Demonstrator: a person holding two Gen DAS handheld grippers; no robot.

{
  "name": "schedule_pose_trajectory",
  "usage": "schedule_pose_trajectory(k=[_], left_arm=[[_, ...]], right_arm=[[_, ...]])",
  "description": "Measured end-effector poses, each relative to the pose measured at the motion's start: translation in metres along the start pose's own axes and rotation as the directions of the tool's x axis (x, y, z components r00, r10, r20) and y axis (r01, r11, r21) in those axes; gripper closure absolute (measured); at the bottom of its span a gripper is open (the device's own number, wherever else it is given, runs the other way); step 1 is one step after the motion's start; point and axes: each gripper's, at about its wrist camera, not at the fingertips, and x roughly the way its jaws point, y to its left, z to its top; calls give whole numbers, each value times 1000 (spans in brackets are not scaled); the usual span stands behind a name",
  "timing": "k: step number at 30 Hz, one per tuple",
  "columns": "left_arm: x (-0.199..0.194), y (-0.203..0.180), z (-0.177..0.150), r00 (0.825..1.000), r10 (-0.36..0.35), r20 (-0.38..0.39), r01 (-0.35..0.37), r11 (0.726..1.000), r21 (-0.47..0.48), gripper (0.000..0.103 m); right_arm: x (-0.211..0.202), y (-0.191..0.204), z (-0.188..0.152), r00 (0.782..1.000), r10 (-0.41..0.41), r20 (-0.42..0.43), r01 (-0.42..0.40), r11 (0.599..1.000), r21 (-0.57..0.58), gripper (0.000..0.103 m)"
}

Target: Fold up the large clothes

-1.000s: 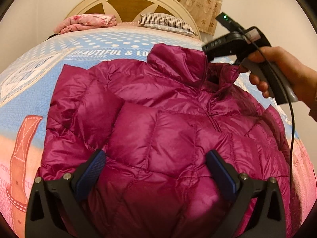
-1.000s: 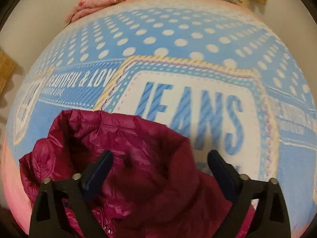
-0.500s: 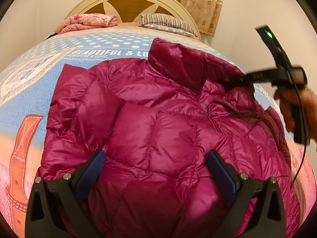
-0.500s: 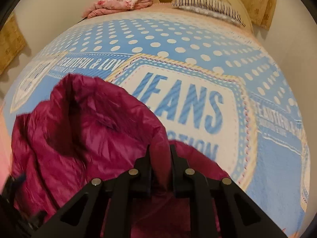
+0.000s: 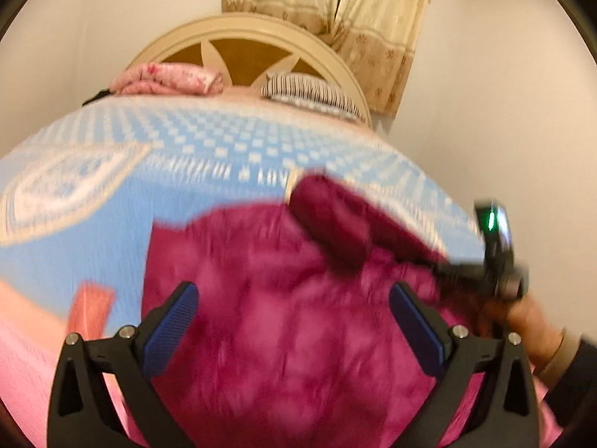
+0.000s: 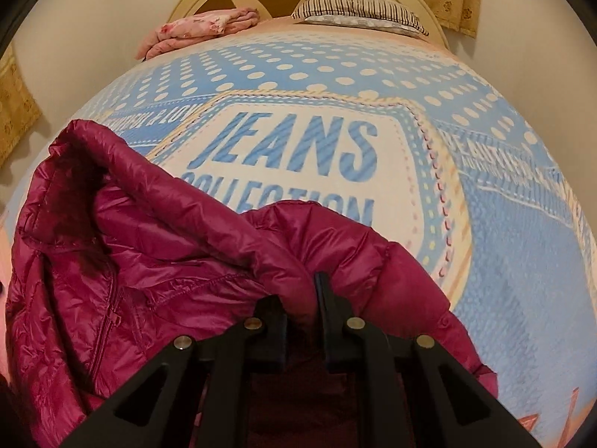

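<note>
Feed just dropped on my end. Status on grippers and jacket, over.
Right gripper shut on jacket fabric. Left gripper open above jacket, nothing held. Jacket lies on bedspread. Nothing in the way.

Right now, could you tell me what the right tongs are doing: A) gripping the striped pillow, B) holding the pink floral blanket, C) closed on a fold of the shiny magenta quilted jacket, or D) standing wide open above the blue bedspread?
C: in the right wrist view the right tongs are pinched together on a fold of the shiny magenta quilted jacket, far from the bed's head.
</note>
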Motion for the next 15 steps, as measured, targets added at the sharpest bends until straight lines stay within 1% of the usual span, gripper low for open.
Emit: schedule_pose_trajectory(k=[1, 2, 3, 4, 5, 6, 7, 9, 10, 12, 13, 15], left_arm=[[4, -5, 11, 1000, 2, 5, -2, 1000, 21, 0], [14, -14, 24, 1000, 7, 5, -7, 998, 63, 0], [25, -21, 33, 1000, 11, -4, -10, 995, 95, 0], [42, -27, 40, 999, 17, -33, -13, 993, 119, 0], [62, -31, 44, 997, 46, -69, -36, 989, 141, 0], [77, -31, 44, 992, 87, -88, -72, 984, 161, 0], [96, -29, 42, 984, 144, -103, -123, 974, 188, 0], [114, -22, 32, 967, 214, -138, -183, 960, 211, 0], [119, -17, 25, 959, 230, -164, -193, 958, 211, 0], [120, -8, 7, 952, 225, -209, -181, 961, 209, 0], [123, -5, -2, 942, 245, -230, -193, 955, 225, 0], [129, -3, -12, 929, 269, -254, -205, 945, 253, 0]], right_arm=[[1, 1, -1, 1000, -1, 5, 1, 1000, -5, 90], [1, 2, -2, 1000, -3, 8, 4, 1000, -10, 90], [1, 3, -3, 1000, -6, 13, 6, 1000, -14, 90], [0, 4, -3, 1000, -7, 17, 7, 1000, -17, 90], [-1, 4, -3, 1000, -5, 23, 6, 1000, -18, 90], [-2, 4, -3, 1000, -2, 26, 2, 1000, -16, 90], [-3, 3, -4, 1000, 4, 27, -3, 1000, -12, 90], [-5, 1, -6, 1000, 13, 28, -13, 1000, -2, 90], [-6, 0, -6, 999, 17, 29, -17, 1000, -1, 90], [-6, -2, -7, 999, 27, 28, -27, 1000, -4, 90], [-6, -4, -7, 999, 32, 28, -32, 999, -5, 90], [-5, -6, -6, 999, 40, 28, -40, 999, -3, 90]])
